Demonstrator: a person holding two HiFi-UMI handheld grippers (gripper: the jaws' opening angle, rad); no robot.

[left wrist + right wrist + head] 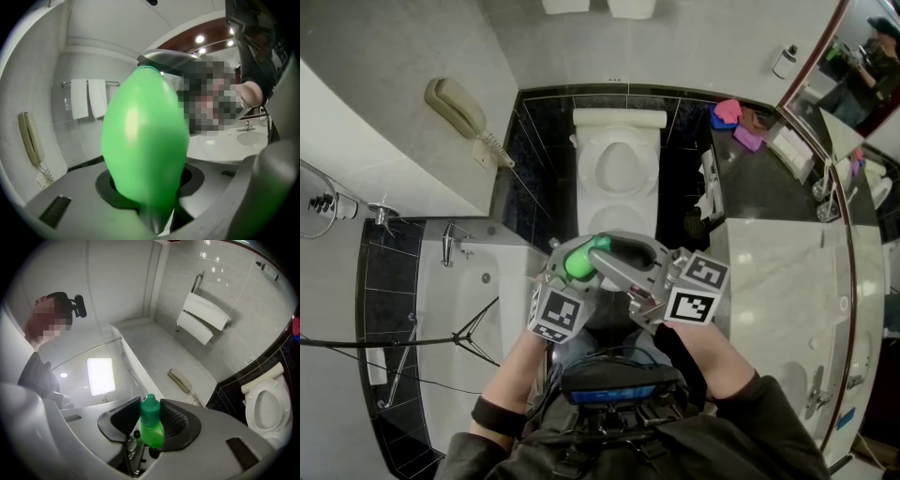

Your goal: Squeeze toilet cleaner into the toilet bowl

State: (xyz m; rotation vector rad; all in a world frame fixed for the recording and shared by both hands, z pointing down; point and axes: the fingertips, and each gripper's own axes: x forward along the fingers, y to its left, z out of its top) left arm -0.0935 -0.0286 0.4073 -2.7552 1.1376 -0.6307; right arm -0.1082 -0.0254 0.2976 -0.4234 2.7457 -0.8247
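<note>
Green cleaner bottle (143, 136) — held in the air in front of the person, short of the toilet bowl (600, 178), whose lid is raised. Left gripper (147, 185) — jaws clenched on the bottle's body. Right gripper (151, 423) — jaws clamped on the cap (149, 408), which is fitted on the bottle.

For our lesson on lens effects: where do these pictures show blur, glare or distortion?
Left gripper view: the green bottle looms close, out of focus. Right gripper view: a bright glare patch, dark rounded corners. Head view: sharp, wall lines bowed.
</note>
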